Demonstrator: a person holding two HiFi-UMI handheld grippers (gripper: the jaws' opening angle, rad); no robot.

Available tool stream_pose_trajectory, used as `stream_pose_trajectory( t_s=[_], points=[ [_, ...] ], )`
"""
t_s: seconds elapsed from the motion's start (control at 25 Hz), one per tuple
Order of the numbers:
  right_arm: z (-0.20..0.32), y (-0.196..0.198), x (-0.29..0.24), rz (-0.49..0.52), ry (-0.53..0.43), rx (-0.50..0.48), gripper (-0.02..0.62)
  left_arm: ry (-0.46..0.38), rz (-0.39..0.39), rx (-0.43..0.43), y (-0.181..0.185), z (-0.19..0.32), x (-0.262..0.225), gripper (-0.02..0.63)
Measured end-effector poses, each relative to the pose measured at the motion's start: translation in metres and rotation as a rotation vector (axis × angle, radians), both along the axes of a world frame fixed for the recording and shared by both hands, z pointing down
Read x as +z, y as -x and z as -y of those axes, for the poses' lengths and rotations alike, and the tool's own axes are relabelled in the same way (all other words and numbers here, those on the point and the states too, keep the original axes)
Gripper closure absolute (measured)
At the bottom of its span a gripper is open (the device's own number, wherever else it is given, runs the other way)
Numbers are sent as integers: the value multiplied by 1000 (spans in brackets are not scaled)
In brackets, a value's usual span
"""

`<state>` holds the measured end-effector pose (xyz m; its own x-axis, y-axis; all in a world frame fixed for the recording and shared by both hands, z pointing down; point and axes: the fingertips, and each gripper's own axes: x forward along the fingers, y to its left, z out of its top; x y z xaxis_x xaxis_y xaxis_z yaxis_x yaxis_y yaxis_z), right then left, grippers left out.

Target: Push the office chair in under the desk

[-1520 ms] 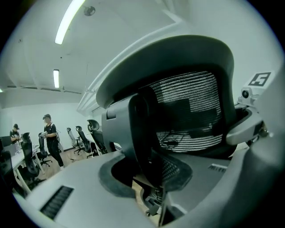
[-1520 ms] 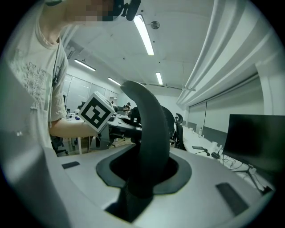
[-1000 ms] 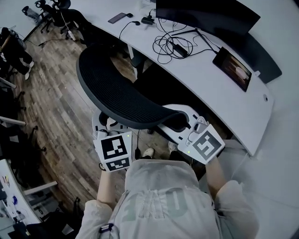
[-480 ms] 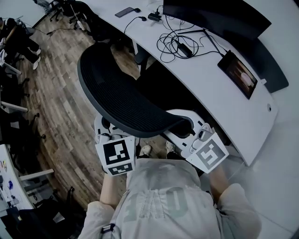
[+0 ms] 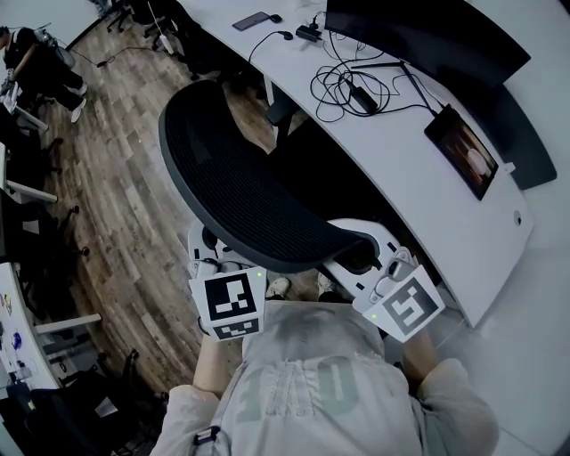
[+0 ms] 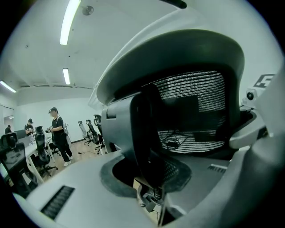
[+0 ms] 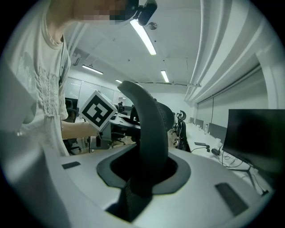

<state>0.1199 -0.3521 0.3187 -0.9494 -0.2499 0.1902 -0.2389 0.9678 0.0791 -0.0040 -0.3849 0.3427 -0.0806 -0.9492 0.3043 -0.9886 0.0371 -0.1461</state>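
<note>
The black mesh office chair [image 5: 240, 187] stands with its seat part way under the curved white desk [image 5: 392, 156]. My left gripper [image 5: 216, 256] is shut on the left end of the backrest's top rim. In the left gripper view that dark rim [image 6: 149, 133] fills the gap between the jaws of the left gripper [image 6: 151, 180]. My right gripper [image 5: 376, 260] clamps the rim's right end. In the right gripper view its jaws are closing tighter, the right gripper [image 7: 142, 178] pinching the black rim [image 7: 150, 129].
On the desk lie a dark monitor [image 5: 419, 31], tangled cables [image 5: 343, 85], a tablet [image 5: 463, 147] and a phone [image 5: 251, 20]. A desk leg [image 5: 278, 107] stands beside the chair. Other chairs and a standing person [image 6: 56, 133] are further off on the wooden floor [image 5: 116, 196].
Both grippers keep their hold on the backrest. In the head view the chair, grippers and desk have drifted slightly right and down as the person moved forward.
</note>
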Motion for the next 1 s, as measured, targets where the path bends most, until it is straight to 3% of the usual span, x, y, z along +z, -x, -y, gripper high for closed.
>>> stream_pose_trajectory(
  t_s=[0.48,1.0],
  points=[
    [14,-13,3,-38,25,8,489,-5,3,-43,-6,16,-5,517],
    [48,-62,9,-3,23,50,492,-20,-12,74,-58,58,-1,517]
  ],
)
